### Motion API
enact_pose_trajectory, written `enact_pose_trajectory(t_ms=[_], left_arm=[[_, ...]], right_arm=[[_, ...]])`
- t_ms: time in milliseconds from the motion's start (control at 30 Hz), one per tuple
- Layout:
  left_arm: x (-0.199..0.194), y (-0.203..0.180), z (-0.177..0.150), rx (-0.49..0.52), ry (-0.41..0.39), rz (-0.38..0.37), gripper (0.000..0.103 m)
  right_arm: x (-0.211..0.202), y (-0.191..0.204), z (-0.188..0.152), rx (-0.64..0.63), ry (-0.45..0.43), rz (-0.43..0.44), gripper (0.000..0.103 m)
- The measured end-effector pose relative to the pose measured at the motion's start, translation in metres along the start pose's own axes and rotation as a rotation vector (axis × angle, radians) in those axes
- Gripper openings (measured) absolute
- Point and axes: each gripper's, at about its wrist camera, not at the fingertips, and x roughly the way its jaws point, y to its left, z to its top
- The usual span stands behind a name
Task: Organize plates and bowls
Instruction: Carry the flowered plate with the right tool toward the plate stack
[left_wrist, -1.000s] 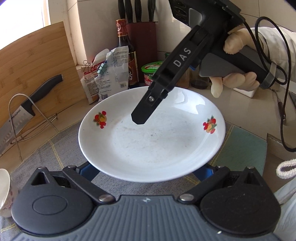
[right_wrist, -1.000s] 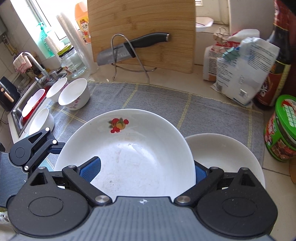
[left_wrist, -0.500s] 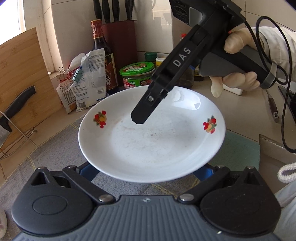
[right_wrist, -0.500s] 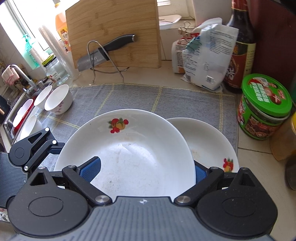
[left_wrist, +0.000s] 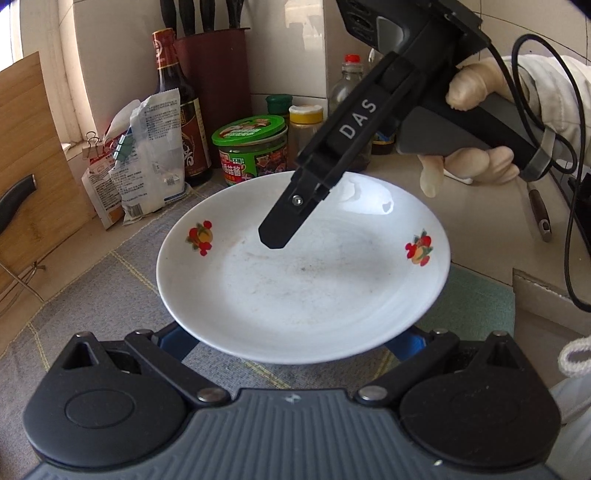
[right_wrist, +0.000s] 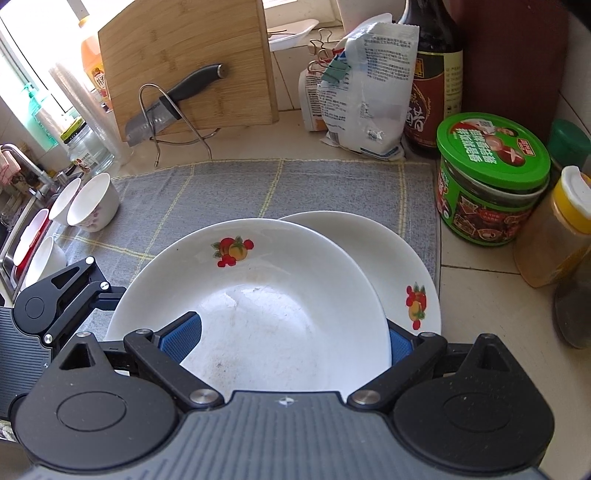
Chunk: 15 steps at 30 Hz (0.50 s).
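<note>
**Lowering one plate onto the other**

Keep the held plate (right_wrist: 258, 302) level, centre it over the second plate (right_wrist: 402, 266), and let go only once the rims nest.

The held plate fills the lower middle of both wrist views. The right gripper (right_wrist: 291, 336) stands wide, its blue pads clamping opposite edges. The left gripper (left_wrist: 291, 336) reaches under the same plate; whether it grips, I cannot tell. The second plate lies just right, partly underneath, on the grey mat (right_wrist: 295, 184).
</note>
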Motion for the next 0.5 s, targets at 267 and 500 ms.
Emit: enact_pose_trajectory(t_ms=[267,500], left_arm=[[0.008,0.002,0.002,-0.001,0.022,-0.007,0.102],[0.014,0.001,0.002,-0.003,0.036,-0.013,0.102]], right_arm=[[0.006,-0.006,-0.001,0.014,0.008,0.0,0.101],[0.012,-0.01,-0.002,0.025,0.016,0.003,0.101]])
